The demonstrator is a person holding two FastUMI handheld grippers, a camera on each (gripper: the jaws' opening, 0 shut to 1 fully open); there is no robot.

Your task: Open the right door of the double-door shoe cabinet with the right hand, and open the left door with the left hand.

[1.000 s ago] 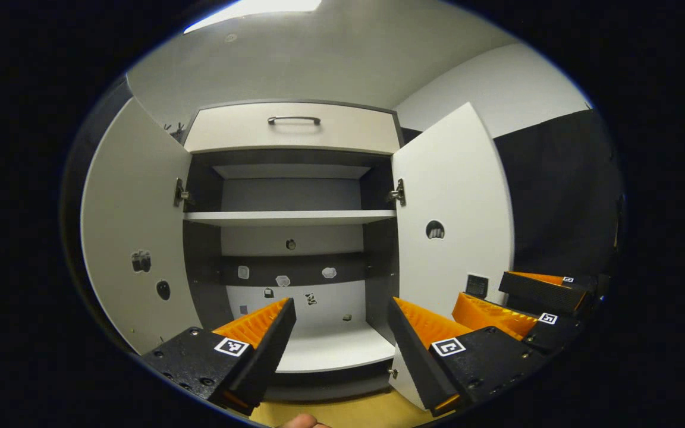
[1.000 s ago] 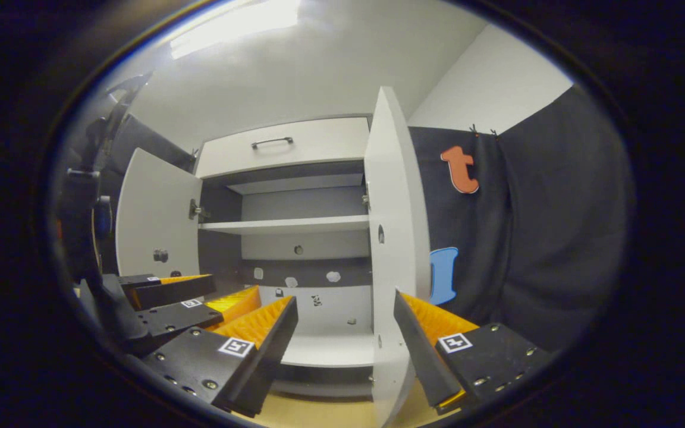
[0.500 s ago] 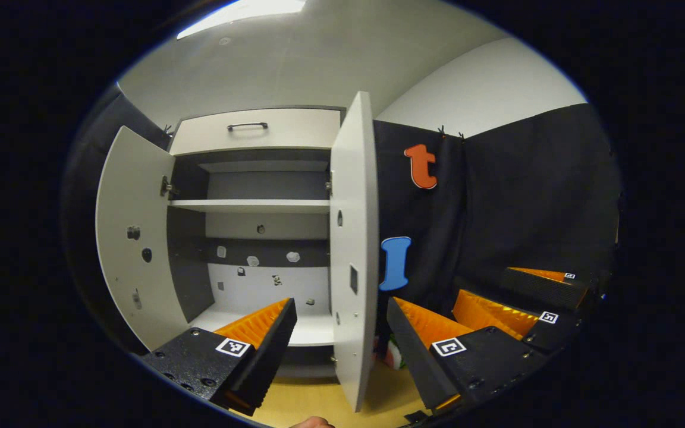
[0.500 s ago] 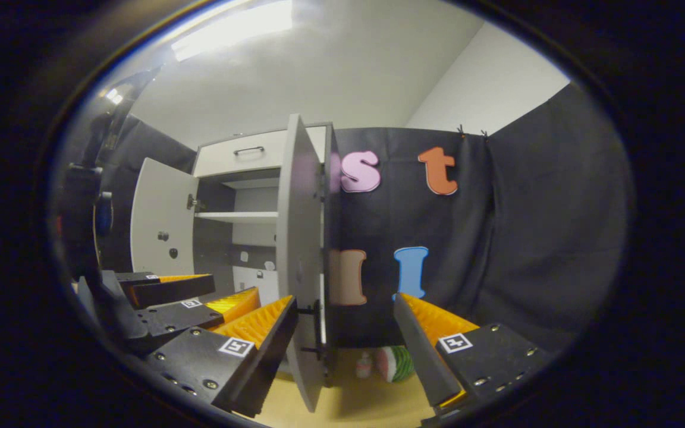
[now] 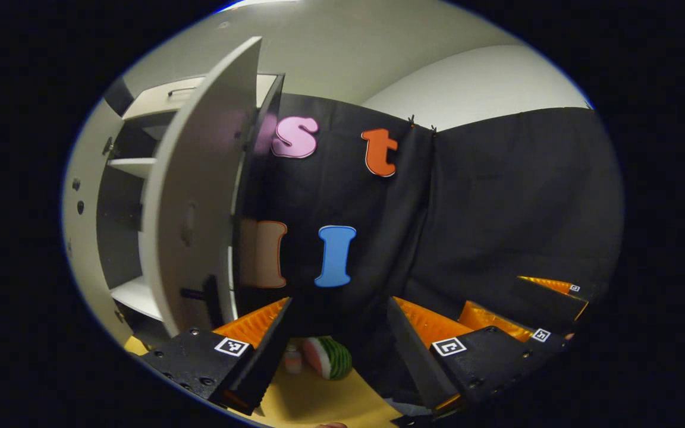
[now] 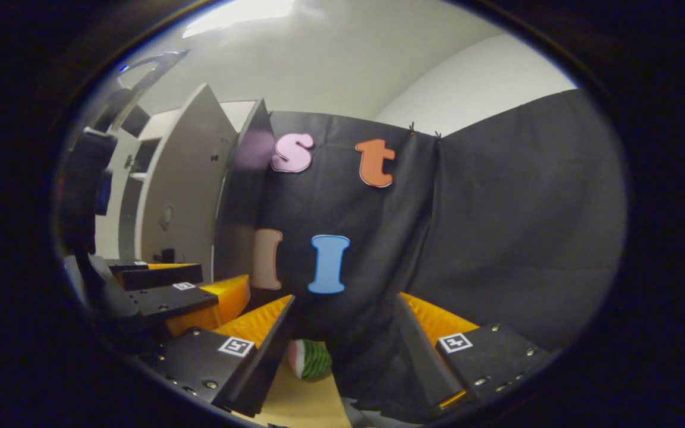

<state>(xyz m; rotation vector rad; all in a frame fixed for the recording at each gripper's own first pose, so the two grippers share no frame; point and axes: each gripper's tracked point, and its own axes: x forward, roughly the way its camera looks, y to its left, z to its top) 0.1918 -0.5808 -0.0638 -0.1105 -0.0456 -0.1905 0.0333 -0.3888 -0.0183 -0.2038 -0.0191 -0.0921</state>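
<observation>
The shoe cabinet (image 5: 134, 178) stands at the left edge of both views, with both doors swung open. Its right door (image 5: 200, 196) shows its outer face and a dark handle (image 5: 203, 294) low down; the same right door (image 6: 182, 190) is seen edge-on. The left door (image 5: 78, 208) is at the far left. White shelves (image 5: 131, 166) show inside. My left gripper (image 5: 339, 345) is open and empty, facing the black cloth. My right gripper (image 6: 342, 351) is open and empty too. The right gripper (image 5: 491, 294) and the left gripper (image 6: 223, 276) each show beside the other.
A toy watermelon slice (image 5: 330, 356) and a small bottle (image 5: 292, 359) lie on the yellow floor (image 5: 319, 398) at the foot of the black cloth wall (image 5: 497, 196). The watermelon slice (image 6: 310, 359) sits between my right fingers' line of sight.
Both views have swung right, away from the cabinet toward the black cloth. The cabinet has slid to the left edge. Both doors stay open and both grippers stay open.
</observation>
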